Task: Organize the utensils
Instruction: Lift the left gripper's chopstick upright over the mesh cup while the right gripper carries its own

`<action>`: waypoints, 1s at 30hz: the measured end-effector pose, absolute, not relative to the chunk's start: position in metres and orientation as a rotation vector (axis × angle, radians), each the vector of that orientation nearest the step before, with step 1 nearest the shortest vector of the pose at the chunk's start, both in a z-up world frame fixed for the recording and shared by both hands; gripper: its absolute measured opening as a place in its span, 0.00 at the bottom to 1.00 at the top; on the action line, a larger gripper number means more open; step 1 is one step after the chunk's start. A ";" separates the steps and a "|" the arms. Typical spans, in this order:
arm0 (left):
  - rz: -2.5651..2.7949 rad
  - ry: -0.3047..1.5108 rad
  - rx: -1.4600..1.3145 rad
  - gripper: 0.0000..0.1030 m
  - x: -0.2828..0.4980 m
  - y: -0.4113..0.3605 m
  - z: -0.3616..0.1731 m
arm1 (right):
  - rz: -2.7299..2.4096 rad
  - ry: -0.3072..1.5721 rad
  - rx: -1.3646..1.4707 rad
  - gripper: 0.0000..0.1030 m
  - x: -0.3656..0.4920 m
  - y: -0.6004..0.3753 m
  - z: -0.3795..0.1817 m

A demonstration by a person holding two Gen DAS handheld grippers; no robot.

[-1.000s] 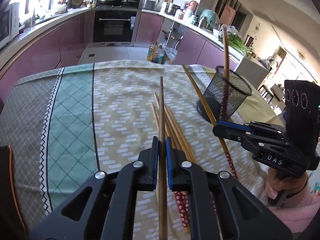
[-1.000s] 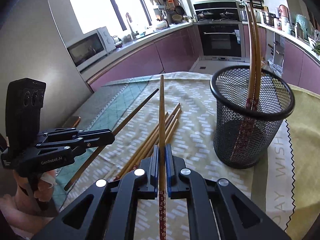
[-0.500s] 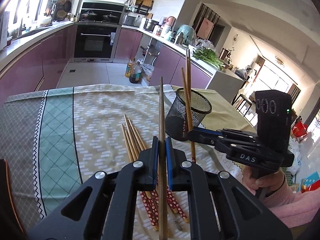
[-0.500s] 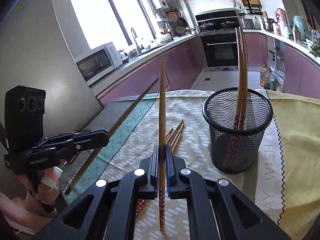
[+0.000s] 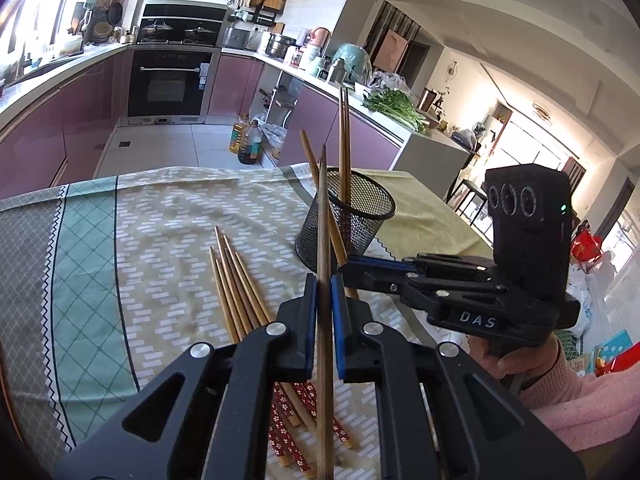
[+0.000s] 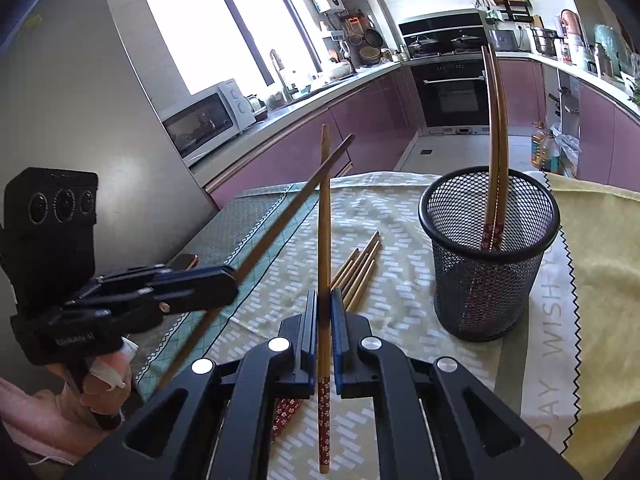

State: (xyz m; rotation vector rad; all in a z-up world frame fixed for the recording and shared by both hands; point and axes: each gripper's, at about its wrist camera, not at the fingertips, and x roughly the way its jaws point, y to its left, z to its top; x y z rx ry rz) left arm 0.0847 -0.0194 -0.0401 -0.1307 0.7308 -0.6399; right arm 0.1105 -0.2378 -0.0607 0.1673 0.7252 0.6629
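My left gripper (image 5: 323, 282) is shut on a plain dark wooden chopstick (image 5: 323, 216) that points up and away. My right gripper (image 6: 324, 299) is shut on a lighter chopstick (image 6: 324, 216) with a red flowered end, also held upright above the table. A black mesh cup (image 6: 489, 256) stands to the right on the cloth with two chopsticks (image 6: 496, 128) leaning in it. Several loose chopsticks (image 5: 236, 284) lie on the patterned tablecloth (image 5: 168, 232) below both grippers. In the left wrist view the right gripper (image 5: 348, 270) sits just left of the mesh cup (image 5: 348, 220).
A person's hands in pink sleeves (image 5: 580, 396) hold both tools. A yellow cloth (image 6: 600, 264) lies under the cup's right side. A dark object (image 6: 185, 260) rests at the table's left edge. Kitchen counters and an oven (image 5: 170, 84) lie beyond the table.
The left gripper rose and turned with its chopstick, so the table and loose chopsticks sit lower and farther. The right gripper's chopstick tilted more upright; the cup looks farther away.
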 end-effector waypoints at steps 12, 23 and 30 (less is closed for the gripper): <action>-0.670 0.745 -0.098 0.08 0.091 -0.037 -0.045 | 0.681 0.694 0.170 0.05 0.101 -0.248 -0.053; -0.700 0.681 -0.118 0.08 0.095 -0.042 -0.022 | 0.635 0.601 0.133 0.05 0.093 -0.262 -0.026; -0.712 0.596 -0.136 0.08 0.102 -0.043 0.009 | 0.571 0.518 0.123 0.05 0.100 -0.283 -0.004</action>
